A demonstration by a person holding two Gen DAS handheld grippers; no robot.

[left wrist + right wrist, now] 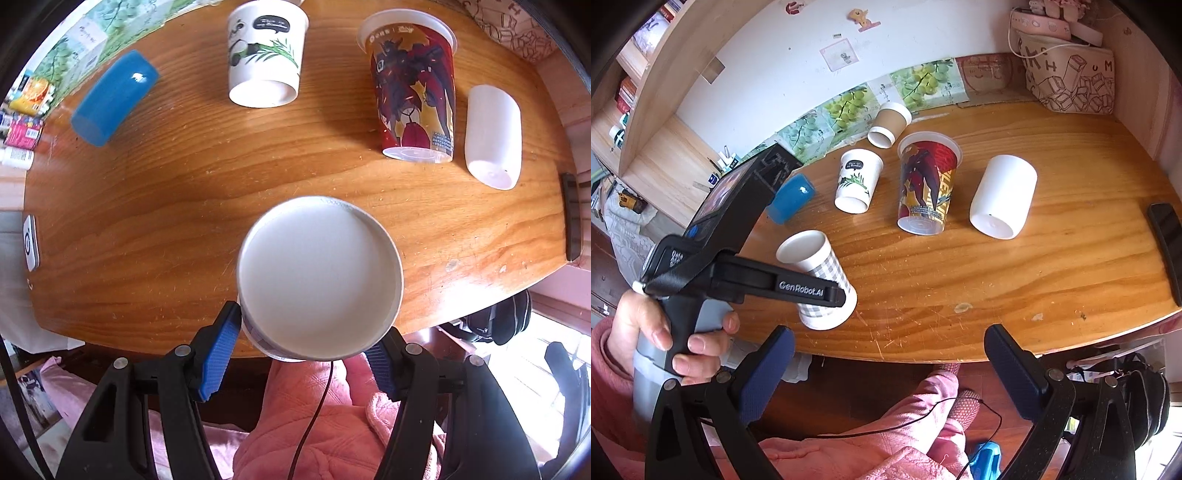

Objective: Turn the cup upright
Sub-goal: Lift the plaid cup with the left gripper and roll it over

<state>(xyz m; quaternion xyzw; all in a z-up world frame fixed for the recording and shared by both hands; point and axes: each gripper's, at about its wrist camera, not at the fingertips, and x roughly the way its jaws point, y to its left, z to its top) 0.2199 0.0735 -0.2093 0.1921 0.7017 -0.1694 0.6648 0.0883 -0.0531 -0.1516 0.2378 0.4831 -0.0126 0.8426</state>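
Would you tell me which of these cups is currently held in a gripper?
The grey-checked paper cup, clamped in the left gripper near the table's front edge; the others stand untouched farther back.

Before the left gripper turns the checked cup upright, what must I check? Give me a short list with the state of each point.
1. Left gripper shut on the checked cup: ok.
2. Cup lifted off the table: cannot tell.
3. Cup's rim intact: cannot tell; only its base shows.
4. Bare table around it for setting down: ok.
5. Right gripper open, apart from the cup: ok.
6. Panda cup apart from it: ok.
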